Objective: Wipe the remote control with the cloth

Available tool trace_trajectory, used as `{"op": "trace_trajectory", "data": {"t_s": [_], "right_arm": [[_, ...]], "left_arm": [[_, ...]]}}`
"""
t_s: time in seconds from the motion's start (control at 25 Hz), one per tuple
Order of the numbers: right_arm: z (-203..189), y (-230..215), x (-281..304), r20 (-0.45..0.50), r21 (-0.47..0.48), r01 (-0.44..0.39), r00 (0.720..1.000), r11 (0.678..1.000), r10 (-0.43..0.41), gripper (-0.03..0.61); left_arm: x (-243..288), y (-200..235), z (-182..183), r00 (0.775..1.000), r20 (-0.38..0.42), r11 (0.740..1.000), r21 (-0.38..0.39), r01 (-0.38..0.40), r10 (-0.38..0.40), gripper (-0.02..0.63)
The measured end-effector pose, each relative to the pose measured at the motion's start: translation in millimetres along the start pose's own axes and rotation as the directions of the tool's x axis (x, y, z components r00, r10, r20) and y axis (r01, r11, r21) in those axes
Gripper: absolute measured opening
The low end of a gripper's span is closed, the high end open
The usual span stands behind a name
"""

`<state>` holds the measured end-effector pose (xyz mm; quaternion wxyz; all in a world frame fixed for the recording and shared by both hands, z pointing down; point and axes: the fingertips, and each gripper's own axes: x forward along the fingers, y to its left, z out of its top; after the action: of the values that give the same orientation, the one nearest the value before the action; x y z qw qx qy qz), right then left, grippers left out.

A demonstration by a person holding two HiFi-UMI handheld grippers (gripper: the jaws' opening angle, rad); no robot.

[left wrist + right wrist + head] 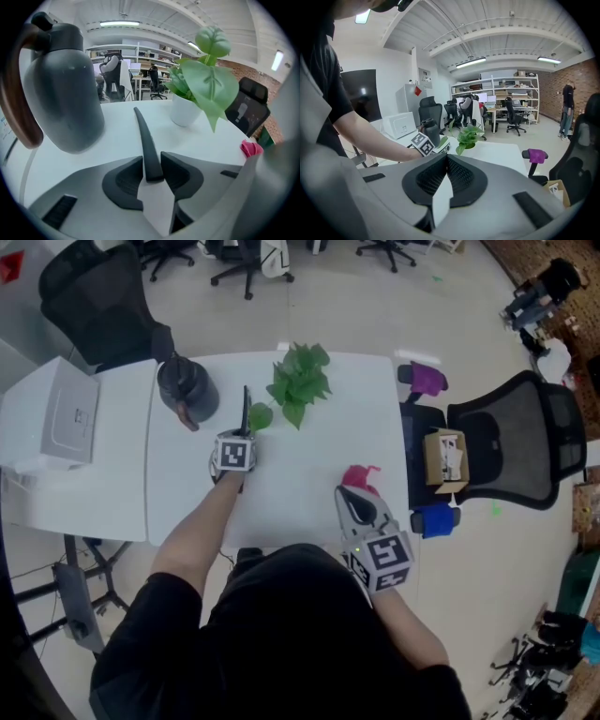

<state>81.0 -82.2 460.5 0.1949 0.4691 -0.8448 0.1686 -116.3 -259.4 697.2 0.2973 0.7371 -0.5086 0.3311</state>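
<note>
The black remote control [246, 409] lies slim and edge-up on the white table [356, 409], between the dark jug and the plant. My left gripper [242, 434] is at its near end. In the left gripper view the remote control [144, 136] runs away from me, with its near end pinched between the two pads of the left gripper [152, 164]. The pink cloth [360, 474] lies crumpled on the table near the right; it also shows as a pink cloth [251, 148] at the edge of the left gripper view. My right gripper [349, 493] sits just behind the cloth, and in its own view the right gripper [446, 161] is shut and empty.
A dark jug [186, 390] with a brown handle stands left of the remote, and a potted green plant [300, 381] stands right of it. A white box [70, 413] sits on the left desk. An office chair [516, 442] holding a cardboard box [445, 456] stands to the right.
</note>
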Motion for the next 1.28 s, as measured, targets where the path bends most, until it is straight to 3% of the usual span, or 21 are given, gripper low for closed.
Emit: {"op": "trace_trajectory", "data": {"t_s": [0.04,0.4,0.64,0.76,0.88,1.04,1.2,1.24,1.28], "right_arm": [[0.0,-0.9,0.0,-0.001,0.0,0.003,1.0,1.0,-0.003,0.009],[-10.1,-4.4,3.2,-0.017,0.017,-0.006,1.0,1.0,0.006,0.009],[-29.1,-12.4,1.9,-0.038,0.033,-0.005,0.999,0.999,0.006,0.009],[-41.2,-21.3,-0.2,-0.057,0.036,0.015,0.998,0.999,-0.013,0.009],[-53.2,-34.0,-1.6,-0.084,0.028,0.043,0.996,0.999,-0.041,0.009],[-72.3,-51.2,1.9,-0.133,0.004,0.078,0.988,0.997,-0.077,0.009],[-99.8,-69.0,9.8,-0.208,-0.026,0.102,0.972,0.994,-0.105,0.035],[-107.0,-72.5,12.6,-0.228,-0.035,0.104,0.968,0.994,-0.109,0.061],[-113.0,-75.3,15.8,-0.246,-0.047,0.106,0.963,0.993,-0.114,0.075]], "left_arm": [[0.3,0.4,0.6,1.0,0.003,1.0,0.0,-0.002,0.002,0.114],[-21.9,5.9,11.4,0.997,0.083,1.0,0.002,-0.002,0.002,0.098],[-59.9,-1.6,11.1,0.982,0.176,0.992,-0.095,0.089,-0.071,0.098],[-89.1,-12.3,5.5,0.962,0.227,0.963,-0.185,0.195,-0.151,0.098],[-122.3,-27.2,-0.6,0.924,0.281,0.899,-0.278,0.337,-0.26,0.098],[-169.2,-44.4,-8.0,0.835,0.362,0.745,-0.393,0.539,-0.414,0.098],[-212.7,-57.2,-14.1,0.752,0.415,0.621,-0.426,0.658,-0.512,0.098],[-222.9,-63.4,-14.2,0.725,0.429,0.581,-0.434,0.688,-0.538,0.098],[-233.7,-72.3,-11.8,0.685,0.452,0.531,-0.432,0.729,-0.572,0.098]]}}
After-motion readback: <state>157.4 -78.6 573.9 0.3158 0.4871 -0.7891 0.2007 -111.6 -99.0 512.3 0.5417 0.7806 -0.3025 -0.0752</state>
